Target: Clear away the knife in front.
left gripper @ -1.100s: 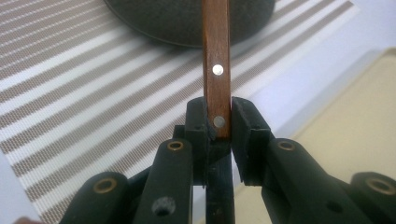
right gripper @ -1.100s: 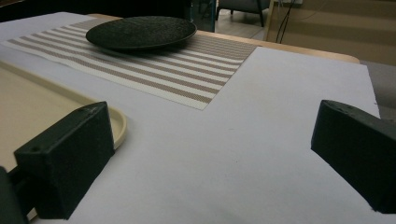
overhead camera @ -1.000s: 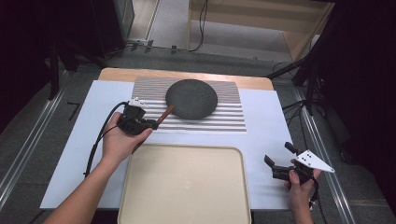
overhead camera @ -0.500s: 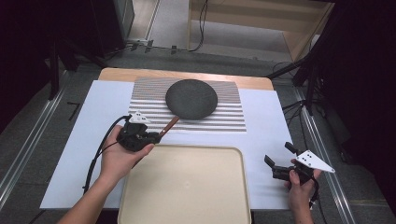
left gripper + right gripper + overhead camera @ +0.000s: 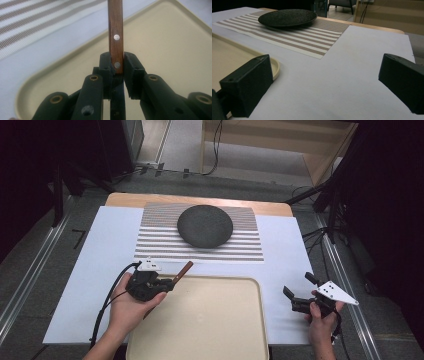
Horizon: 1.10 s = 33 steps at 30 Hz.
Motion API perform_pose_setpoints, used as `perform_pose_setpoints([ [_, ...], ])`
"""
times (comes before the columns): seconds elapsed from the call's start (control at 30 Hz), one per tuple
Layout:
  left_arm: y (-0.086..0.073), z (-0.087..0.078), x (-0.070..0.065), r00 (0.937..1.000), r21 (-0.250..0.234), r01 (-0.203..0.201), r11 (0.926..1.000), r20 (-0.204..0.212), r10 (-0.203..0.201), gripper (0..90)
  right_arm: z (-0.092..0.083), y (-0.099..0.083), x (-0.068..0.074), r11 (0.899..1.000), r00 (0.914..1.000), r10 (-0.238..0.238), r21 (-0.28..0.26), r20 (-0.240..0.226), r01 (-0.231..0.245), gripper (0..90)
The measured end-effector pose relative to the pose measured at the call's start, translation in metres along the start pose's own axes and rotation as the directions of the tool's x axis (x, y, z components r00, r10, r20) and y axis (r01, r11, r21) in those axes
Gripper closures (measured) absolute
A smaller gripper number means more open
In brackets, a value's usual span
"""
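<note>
step: carrying wooden-handled utensil point(image 5: 115, 37) to cream tray point(image 5: 200, 340) | left gripper point(image 5: 167, 283) is clamping the handle, hovering over the tray's far-left corner | right gripper point(image 5: 296, 295) is idling wide open, empty | next: probably lowering flat, then releasing
</note>
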<state>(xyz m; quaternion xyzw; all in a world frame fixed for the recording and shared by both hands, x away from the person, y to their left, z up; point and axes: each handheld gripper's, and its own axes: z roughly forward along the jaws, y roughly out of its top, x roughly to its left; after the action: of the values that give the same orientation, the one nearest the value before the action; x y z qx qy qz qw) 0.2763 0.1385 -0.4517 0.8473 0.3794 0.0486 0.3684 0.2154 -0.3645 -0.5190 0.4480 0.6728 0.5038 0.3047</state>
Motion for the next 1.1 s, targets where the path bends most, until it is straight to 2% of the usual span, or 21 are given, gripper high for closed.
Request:
perform_pose_setpoints([
  [0.43,-0.034,0.008,-0.007,0.9978,0.01,0.059,0.9982,0.031,-0.06,76.9,0.0,0.0,0.0,1.0,1.0,0.002,0.001,0.001,-0.002,0.0],
  [0.8,-0.057,0.008,0.002,0.9938,0.015,0.109,0.9939,-0.022,-0.109,76.8,0.0,0.0,0.0,1.0,1.0,0.001,0.0,0.003,-0.001,0.0],
  [0.9,-0.058,0.006,0.001,0.9929,0.018,0.101,0.9947,-0.064,-0.1,76.7,0.0,0.0,0.0,1.0,1.0,-0.002,0.003,0.004,0.002,0.0],
  [1.1,-0.06,0.004,-0.001,0.9915,0.029,0.091,0.9954,-0.096,-0.088,76.5,0.0,0.0,0.0,1.0,1.0,-0.003,0.005,0.006,0.003,0.0],
])
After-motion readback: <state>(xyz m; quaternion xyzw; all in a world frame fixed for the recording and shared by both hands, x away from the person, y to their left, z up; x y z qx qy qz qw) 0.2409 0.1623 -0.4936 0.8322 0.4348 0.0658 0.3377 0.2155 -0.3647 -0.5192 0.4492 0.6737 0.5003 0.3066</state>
